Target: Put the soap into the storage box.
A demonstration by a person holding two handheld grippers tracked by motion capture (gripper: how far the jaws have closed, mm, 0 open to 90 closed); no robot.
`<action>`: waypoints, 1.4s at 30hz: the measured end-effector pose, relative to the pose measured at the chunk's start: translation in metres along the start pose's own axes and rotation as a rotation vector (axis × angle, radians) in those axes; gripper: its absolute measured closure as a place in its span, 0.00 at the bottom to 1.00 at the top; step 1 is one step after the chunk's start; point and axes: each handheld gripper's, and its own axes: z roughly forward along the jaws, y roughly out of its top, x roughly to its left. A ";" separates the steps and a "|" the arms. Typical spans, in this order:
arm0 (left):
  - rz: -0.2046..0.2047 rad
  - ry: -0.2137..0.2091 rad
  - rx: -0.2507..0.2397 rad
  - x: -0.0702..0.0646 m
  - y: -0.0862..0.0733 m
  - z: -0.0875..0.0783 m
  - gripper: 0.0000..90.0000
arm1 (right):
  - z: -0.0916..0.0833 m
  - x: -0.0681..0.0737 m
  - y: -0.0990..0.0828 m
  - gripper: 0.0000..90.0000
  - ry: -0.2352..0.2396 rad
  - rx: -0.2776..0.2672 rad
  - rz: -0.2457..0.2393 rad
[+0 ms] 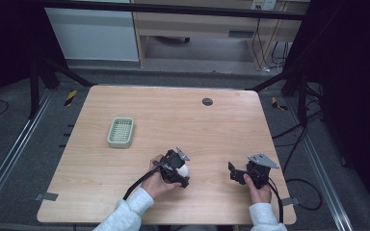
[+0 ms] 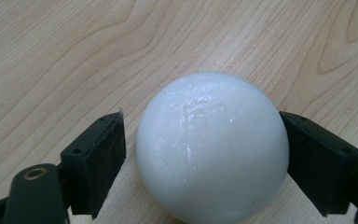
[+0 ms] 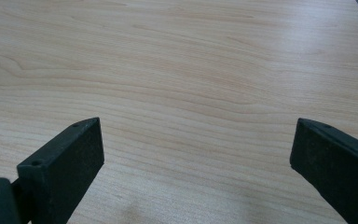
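The white ball (image 2: 212, 147) sits on the wooden table (image 1: 212, 130) near its front edge, between the jaws of the left gripper (image 1: 176, 168); one jaw touches its side, the other stands just clear, so it isn't clamped yet. Its glossy, smooth, round surface looks slippery and probably hard and light, so pinching across its widest middle seems safest. The right gripper (image 1: 238, 174) hovers spread wide and empty, well apart from the green basket (image 1: 121, 132).
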 end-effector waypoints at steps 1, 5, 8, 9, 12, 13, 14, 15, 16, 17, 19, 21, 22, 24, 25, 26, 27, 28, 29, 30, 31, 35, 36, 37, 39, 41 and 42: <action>-0.001 -0.003 0.002 0.000 0.000 0.000 0.19 | 0.000 0.000 0.000 0.04 -0.001 -0.001 0.000; -0.008 -0.008 0.006 0.000 0.000 0.002 0.20 | 0.000 0.000 0.000 0.04 -0.001 0.000 -0.001; -0.005 -0.013 0.014 0.000 0.000 0.003 0.22 | 0.000 0.000 0.000 0.03 -0.001 -0.001 0.000; -0.004 -0.013 0.015 0.000 0.000 0.003 0.23 | 0.000 0.000 0.000 0.03 -0.001 -0.001 -0.001; 0.001 -0.013 0.021 0.000 0.000 0.004 0.25 | 0.000 0.000 0.000 0.04 -0.001 0.001 -0.001; -0.002 -0.013 0.019 -0.001 0.000 0.004 0.25 | 0.000 0.000 0.000 0.04 0.000 0.001 0.000; 0.001 -0.011 0.020 -0.001 0.000 0.004 0.26 | 0.000 0.000 0.000 0.03 0.000 0.001 0.000; 0.000 -0.010 0.020 -0.001 0.000 0.004 0.26 | 0.000 0.000 0.000 0.03 -0.001 0.000 -0.001; -0.001 -0.009 0.020 -0.002 0.000 0.004 0.27 | 0.000 0.000 0.000 0.03 -0.001 0.000 -0.001; -0.002 -0.008 0.020 -0.002 0.000 0.004 0.27 | 0.000 0.000 0.000 0.04 -0.002 0.000 -0.001; -0.001 -0.006 0.022 -0.002 0.000 0.004 0.27 | 0.000 0.000 0.000 0.03 0.000 0.002 0.000; 0.000 -0.004 0.021 -0.002 0.001 0.004 0.27 | 0.000 0.000 0.000 0.04 -0.001 0.001 -0.001; 0.000 -0.003 0.022 -0.002 0.001 0.004 0.27 | 0.000 0.000 0.000 0.04 -0.001 0.001 0.000; 0.000 0.003 0.021 -0.003 0.001 0.004 0.27 | 0.000 0.000 0.000 0.03 -0.001 0.001 -0.001; 0.001 0.009 0.018 -0.003 0.001 0.004 0.27 | 0.000 0.000 0.000 0.03 -0.001 0.001 -0.001; 0.005 0.018 0.016 -0.004 0.000 0.004 0.27 | 0.000 0.000 0.000 0.03 -0.001 0.001 -0.001; 0.012 0.026 0.018 -0.004 0.000 0.003 0.27 | 0.000 0.000 0.000 0.03 -0.002 0.001 -0.001; 0.012 0.026 0.018 -0.004 0.000 0.003 0.27 | 0.000 0.000 0.000 0.03 -0.002 0.001 -0.001; 0.019 0.037 0.019 -0.004 0.000 0.002 0.27 | 0.000 0.000 0.000 0.03 -0.002 0.001 -0.001; 0.019 0.040 0.017 -0.004 0.000 0.002 0.27 | 0.000 0.000 0.000 0.03 -0.002 0.001 -0.001; 0.019 0.040 0.017 -0.004 0.000 0.002 0.27 | 0.000 0.000 0.000 0.03 -0.002 0.001 -0.001; 0.015 0.038 0.008 -0.002 0.000 -0.003 0.27 | 0.000 0.000 0.000 0.03 -0.002 0.002 -0.002; 0.018 0.040 -0.003 -0.001 0.000 -0.007 0.27 | 0.000 0.000 0.000 0.04 -0.001 0.002 -0.004; 0.015 0.033 -0.005 0.000 0.000 -0.009 0.27 | 0.000 0.000 0.000 0.04 -0.002 0.002 -0.005; 0.016 0.033 -0.009 0.001 0.000 -0.013 0.27 | 0.000 0.000 0.000 0.04 -0.003 0.002 -0.004; 0.016 0.035 -0.018 0.001 0.000 -0.017 0.27 | 0.000 0.000 0.000 0.03 -0.001 0.003 -0.003; 0.015 0.036 -0.027 0.002 0.000 -0.019 0.27 | 0.000 0.000 0.000 0.04 -0.001 0.002 -0.004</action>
